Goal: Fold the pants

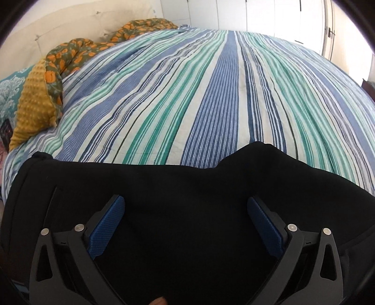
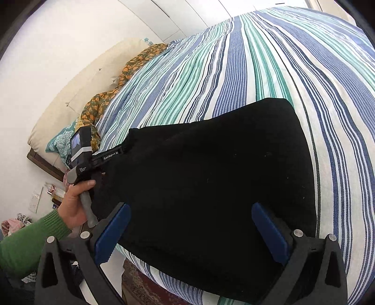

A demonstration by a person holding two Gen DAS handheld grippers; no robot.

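Black pants (image 1: 182, 187) lie folded in a broad flat bundle on the near edge of a striped bed (image 1: 211, 93). My left gripper (image 1: 186, 206) is open, its blue pads (image 1: 107, 225) spread wide just above the black cloth, holding nothing. In the right wrist view the pants (image 2: 211, 176) spread across the bed's near side. My right gripper (image 2: 191, 215) is open over their near edge, blue pads (image 2: 269, 234) apart and empty. The left gripper's body (image 2: 93, 154), held by a hand in a green sleeve, sits at the pants' left end.
The striped blue, green and white bedspread (image 2: 281, 58) stretches beyond the pants. A floral orange blanket (image 1: 77, 51), a mustard cushion (image 1: 32, 112) and a teal pillow (image 2: 61, 140) lie by the cream headboard (image 2: 77, 93). White wardrobe doors (image 1: 257, 14) stand behind. A patterned rug (image 2: 145, 288) lies below the bed edge.
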